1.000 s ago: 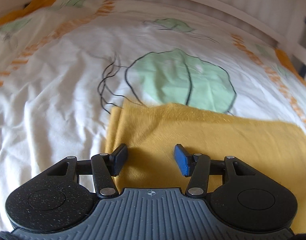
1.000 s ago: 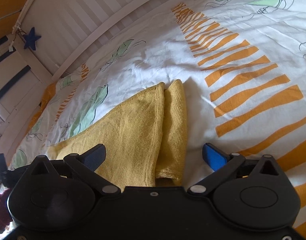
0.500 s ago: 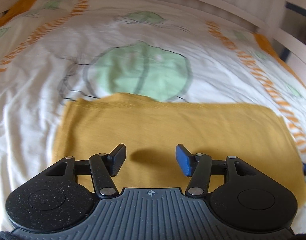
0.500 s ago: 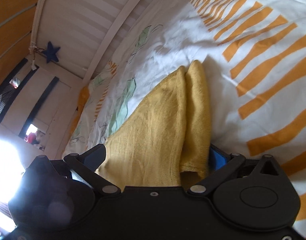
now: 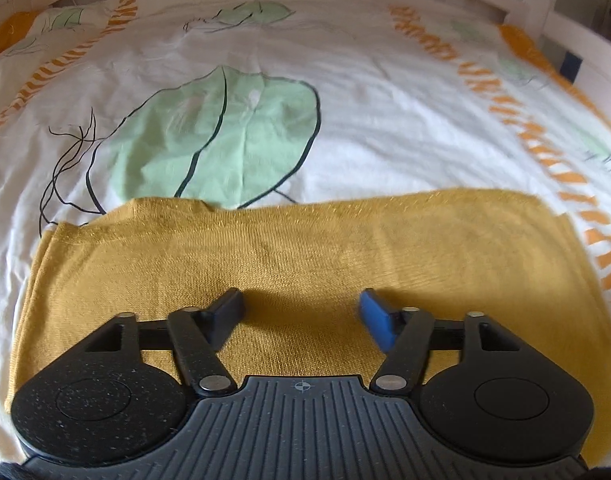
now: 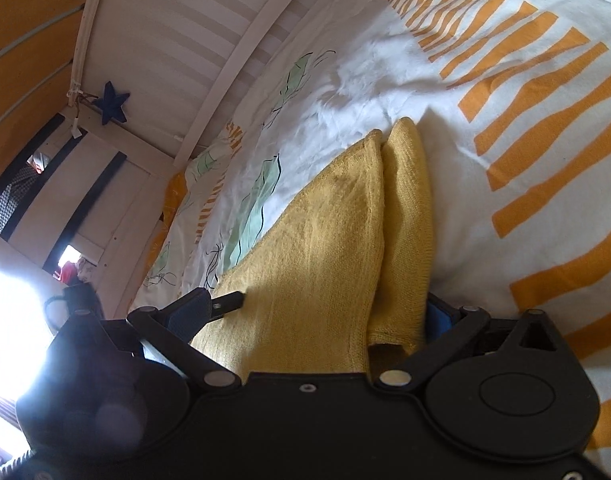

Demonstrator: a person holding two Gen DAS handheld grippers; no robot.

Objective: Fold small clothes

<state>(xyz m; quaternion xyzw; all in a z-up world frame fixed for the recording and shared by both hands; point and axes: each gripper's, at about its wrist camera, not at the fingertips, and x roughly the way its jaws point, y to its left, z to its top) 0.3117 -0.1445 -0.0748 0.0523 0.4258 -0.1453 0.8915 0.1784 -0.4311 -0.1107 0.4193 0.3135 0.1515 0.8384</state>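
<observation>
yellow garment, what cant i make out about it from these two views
- Yellow garment, left wrist view: its near edge is hidden behind the left gripper, whose jaws are opening above the cloth with nothing between them.
- Right wrist view: the right gripper body covers the garment's near end, and a fold hides the blue pad, so the grip is unclear.
- Type of garment: folded flat, no telling features.
</observation>
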